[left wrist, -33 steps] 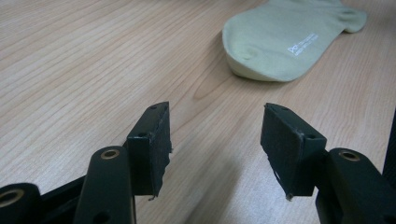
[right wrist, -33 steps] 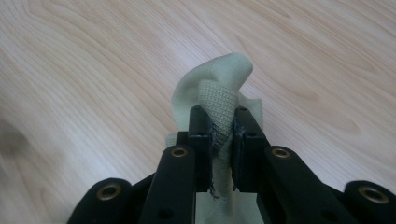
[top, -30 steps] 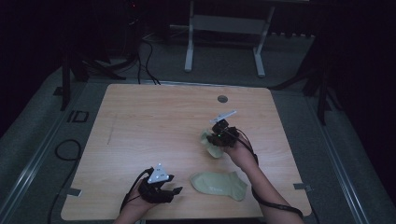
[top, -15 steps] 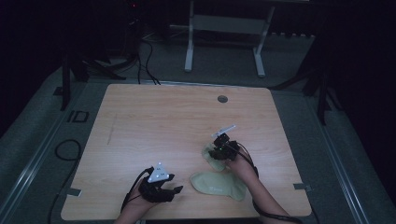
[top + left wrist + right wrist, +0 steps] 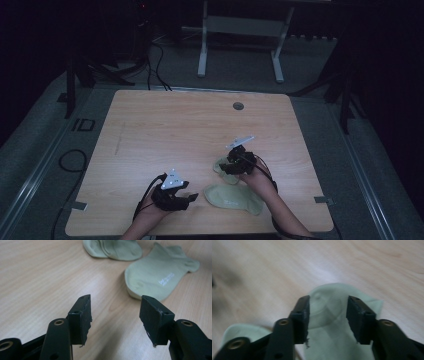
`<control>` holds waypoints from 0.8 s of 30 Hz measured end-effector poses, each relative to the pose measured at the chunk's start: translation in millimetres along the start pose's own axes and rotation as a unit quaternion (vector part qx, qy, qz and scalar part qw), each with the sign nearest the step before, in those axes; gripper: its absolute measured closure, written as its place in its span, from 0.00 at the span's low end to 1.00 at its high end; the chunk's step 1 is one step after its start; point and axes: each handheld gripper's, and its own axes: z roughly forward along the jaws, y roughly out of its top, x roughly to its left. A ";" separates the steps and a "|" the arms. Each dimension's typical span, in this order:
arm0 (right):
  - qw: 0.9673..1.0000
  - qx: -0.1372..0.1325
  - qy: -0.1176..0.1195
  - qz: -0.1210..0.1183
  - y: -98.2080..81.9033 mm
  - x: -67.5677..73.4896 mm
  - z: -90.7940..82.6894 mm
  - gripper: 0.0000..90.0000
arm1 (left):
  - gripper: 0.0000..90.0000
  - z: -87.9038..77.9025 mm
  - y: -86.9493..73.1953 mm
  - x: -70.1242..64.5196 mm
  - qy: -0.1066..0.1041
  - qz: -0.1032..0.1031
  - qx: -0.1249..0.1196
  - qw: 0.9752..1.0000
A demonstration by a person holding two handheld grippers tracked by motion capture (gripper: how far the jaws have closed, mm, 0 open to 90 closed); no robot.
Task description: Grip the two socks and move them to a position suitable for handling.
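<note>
a: where were the socks when you looked?

b: i saw two pale green socks on the wooden table (image 5: 150, 125). the flat sock (image 5: 234, 198) lay near my edge of the table. the second sock (image 5: 332, 322) lay just past the flat sock, a bit bunched up.

a: and your tongs?

b: my right gripper (image 5: 327, 312) was low over the second sock. its jaws had just been opening, and the sock sat between them, but the pads did not press on it. my left gripper (image 5: 115, 312) waited beside the flat sock, jaws apart, with nothing in them.

a: what could have gone wrong?

b: i thought the second sock might have stuck to a pad and come up again when i lifted. it also looked crumpled, so it might not have lain neat next to the flat sock. and my left gripper was close enough to bump the flat sock if i moved fast.
</note>
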 end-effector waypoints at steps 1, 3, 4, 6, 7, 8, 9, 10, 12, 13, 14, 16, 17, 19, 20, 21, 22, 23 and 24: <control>1.000 0.001 0.004 0.000 -1.5 3.3 1.4 0.64 | 0.47 0.2 0.4 0.2 0.000 -0.002 -0.002 1.000; 1.000 0.007 0.012 -0.009 -4.6 9.1 6.2 0.66 | 0.47 0.3 0.8 0.4 0.002 -0.001 0.000 1.000; 1.000 0.010 0.014 -0.012 -6.3 11.7 9.1 0.66 | 0.47 0.8 1.5 1.8 0.003 -0.002 0.000 1.000; 1.000 0.015 0.016 -0.017 -7.9 14.0 11.6 0.66 | 0.47 1.0 2.4 3.4 0.006 -0.005 -0.002 1.000; 1.000 0.015 0.016 -0.017 -7.9 14.0 11.6 0.66 | 0.47 1.0 2.4 3.4 0.006 -0.005 -0.002 1.000; 0.999 0.024 0.008 -0.036 -12.4 19.2 16.8 0.71 | 0.47 1.8 4.8 5.6 0.006 -0.009 -0.001 1.000; 0.999 0.028 -0.004 -0.043 -13.8 20.4 18.3 0.74 | 0.47 2.6 6.0 5.8 0.006 -0.010 -0.002 1.000; 0.998 0.027 -0.014 -0.049 -15.1 21.4 19.2 0.78 | 0.47 3.3 7.6 6.1 0.005 -0.009 -0.001 1.000; 0.998 0.025 -0.021 -0.044 -15.8 20.7 18.4 0.86 | 0.47 5.2 11.7 6.1 0.005 -0.004 0.000 1.000; 0.999 0.023 -0.019 -0.040 -15.8 19.7 17.5 0.91 | 0.47 6.2 14.1 6.0 0.005 -0.001 -0.001 1.000; 0.999 0.019 -0.014 -0.034 -15.8 18.3 16.0 0.95 | 0.47 7.2 16.4 5.8 0.006 0.001 -0.001 1.000; 1.000 0.010 -0.013 -0.024 -15.4 16.0 11.4 0.96 | 0.47 9.4 20.8 5.9 0.008 0.005 -0.003 1.000; 1.000 0.006 -0.013 -0.023 -15.0 15.1 8.4 0.96 | 0.47 10.7 22.9 6.2 0.010 0.007 -0.002 1.000; 1.000 -0.002 -0.014 -0.021 -14.3 14.0 1.7 0.97 | 0.47 13.5 27.5 6.8 0.009 0.009 0.001 1.000; 1.000 -0.006 -0.014 -0.020 -13.7 13.5 -1.8 0.97 | 0.47 14.8 29.9 7.1 0.011 0.013 0.002 1.000; 1.000 -0.010 -0.011 -0.020 -13.1 12.8 -5.4 0.97 | 0.48 16.4 32.8 7.4 0.014 0.015 0.003 1.000; 1.000 -0.015 -0.011 -0.018 -12.7 12.6 -9.1 0.97 | 0.49 17.7 36.0 7.9 0.014 0.019 0.003 1.000; 1.000 -0.020 -0.013 -0.018 -12.3 12.1 -12.5 0.97 | 0.51 19.0 39.5 8.4 0.015 0.024 0.003 1.000; 0.999 -0.024 -0.015 -0.019 -12.2 11.4 -15.8 0.97 | 0.58 20.6 43.5 8.6 0.015 0.027 0.002 1.000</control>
